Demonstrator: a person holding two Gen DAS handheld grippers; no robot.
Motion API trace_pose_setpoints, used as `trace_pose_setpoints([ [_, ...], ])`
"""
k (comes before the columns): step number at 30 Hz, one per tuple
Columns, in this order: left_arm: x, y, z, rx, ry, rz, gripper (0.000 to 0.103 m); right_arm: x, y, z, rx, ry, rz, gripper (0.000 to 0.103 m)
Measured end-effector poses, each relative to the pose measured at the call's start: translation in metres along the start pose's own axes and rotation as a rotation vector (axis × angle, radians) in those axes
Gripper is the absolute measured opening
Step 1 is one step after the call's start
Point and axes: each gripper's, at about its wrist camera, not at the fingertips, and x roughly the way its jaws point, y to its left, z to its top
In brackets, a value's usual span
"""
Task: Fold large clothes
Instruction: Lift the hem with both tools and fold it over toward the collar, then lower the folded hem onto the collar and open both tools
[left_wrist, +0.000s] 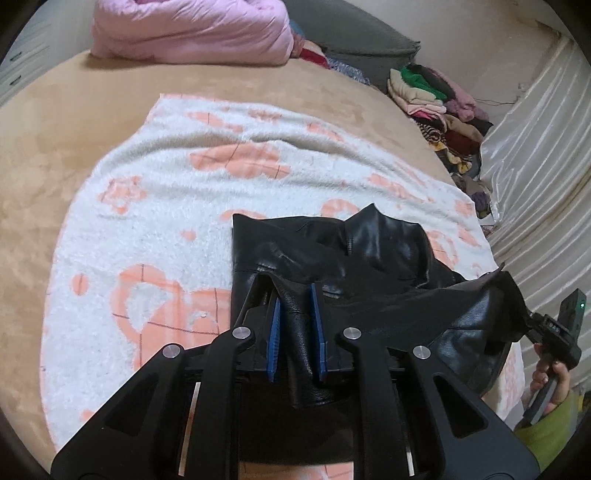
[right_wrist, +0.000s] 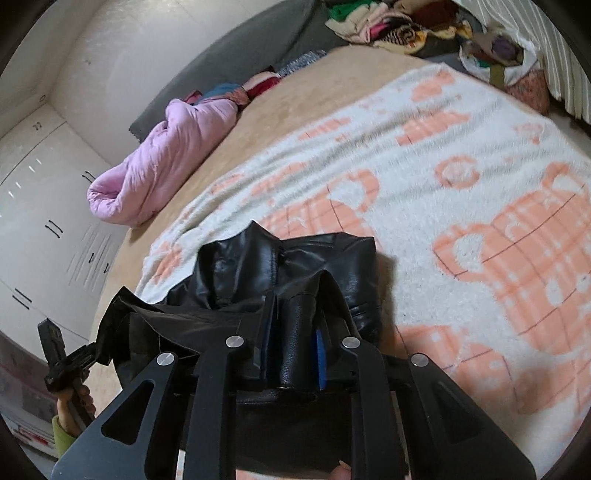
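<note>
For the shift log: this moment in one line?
left hand-held gripper: shut on black leather garment | right hand-held gripper: same | blanket: underneath

The right gripper (right_wrist: 295, 314) pinches a rolled fold of the black leather garment (right_wrist: 295, 258) over the white-and-peach blanket (right_wrist: 461, 184); the left gripper (right_wrist: 79, 360) grips its far edge; a pink quilt (right_wrist: 162, 166) lies beyond.

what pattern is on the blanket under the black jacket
White blanket with peach-orange bear-like shapes, clearest in the right wrist view.
</note>
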Motion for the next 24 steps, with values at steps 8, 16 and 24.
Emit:
trace_pose_setpoints([
  [8,0.022,0.019,0.002,-0.076,0.022,-0.039,0.015,0.025,-0.016,0.003,0.058,0.023,0.027,0.029],
  [16,0.01,0.024,0.007,-0.099,-0.057,-0.128,0.026,0.013,-0.021,0.008,0.048,-0.054,0.032,0.068],
  [24,-0.017,0.016,0.01,0.046,-0.175,0.018,0.047,-0.004,0.0,0.005,-0.219,-0.159,-0.166,0.074],
])
